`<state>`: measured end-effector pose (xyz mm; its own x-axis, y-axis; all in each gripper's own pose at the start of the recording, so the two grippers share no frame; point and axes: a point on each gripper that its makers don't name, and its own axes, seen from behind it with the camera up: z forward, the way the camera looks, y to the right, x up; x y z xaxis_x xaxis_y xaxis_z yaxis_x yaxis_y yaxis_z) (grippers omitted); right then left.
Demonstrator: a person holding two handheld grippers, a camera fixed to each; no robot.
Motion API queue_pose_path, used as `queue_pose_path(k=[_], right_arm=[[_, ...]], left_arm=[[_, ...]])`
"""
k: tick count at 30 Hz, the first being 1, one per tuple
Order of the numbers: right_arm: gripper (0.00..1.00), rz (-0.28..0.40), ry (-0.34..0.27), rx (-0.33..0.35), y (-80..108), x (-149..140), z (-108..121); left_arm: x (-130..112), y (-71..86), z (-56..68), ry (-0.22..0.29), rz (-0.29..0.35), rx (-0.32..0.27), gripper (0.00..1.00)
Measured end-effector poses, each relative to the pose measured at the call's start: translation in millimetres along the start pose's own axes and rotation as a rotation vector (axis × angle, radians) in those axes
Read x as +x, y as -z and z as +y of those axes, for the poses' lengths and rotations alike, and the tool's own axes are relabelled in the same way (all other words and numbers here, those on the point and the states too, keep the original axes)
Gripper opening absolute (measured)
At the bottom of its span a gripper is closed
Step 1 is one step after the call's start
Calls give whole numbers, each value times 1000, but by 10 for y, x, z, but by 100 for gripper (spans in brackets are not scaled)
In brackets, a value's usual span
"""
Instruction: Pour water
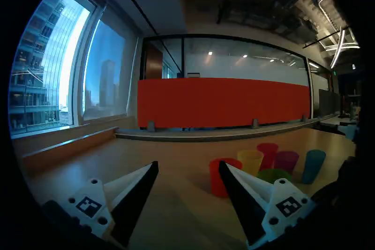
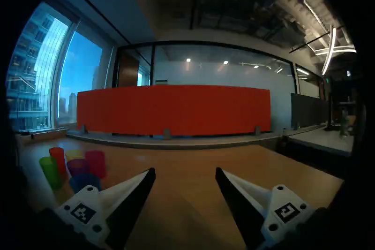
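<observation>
Stretching across the office, a pale wooden worktop (image 1: 154, 156) runs to a long red partition panel (image 1: 220, 102) under glass walls, with tall windows (image 1: 51, 76) at one side. A cluster of coloured plastic cups (image 1: 251, 161) stands on it; their contents cannot be told. The left claw (image 1: 187, 163) is spread wide and empty, the cups just beyond its right finger. The right claw (image 2: 185, 170) is likewise spread and empty, the cups near its left finger.

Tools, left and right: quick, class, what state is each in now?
Left tool: open, holding nothing.
Right tool: open, holding nothing.
</observation>
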<state>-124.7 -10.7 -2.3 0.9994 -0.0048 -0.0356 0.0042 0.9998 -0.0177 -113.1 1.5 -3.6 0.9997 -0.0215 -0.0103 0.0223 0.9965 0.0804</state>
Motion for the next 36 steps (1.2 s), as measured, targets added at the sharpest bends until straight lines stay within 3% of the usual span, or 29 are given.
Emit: queue_pose_path(k=[36], right_arm=[[99,-4,0,4,22,-8,-15]], left_arm=[[6,-8,-6,0,0,0,96]])
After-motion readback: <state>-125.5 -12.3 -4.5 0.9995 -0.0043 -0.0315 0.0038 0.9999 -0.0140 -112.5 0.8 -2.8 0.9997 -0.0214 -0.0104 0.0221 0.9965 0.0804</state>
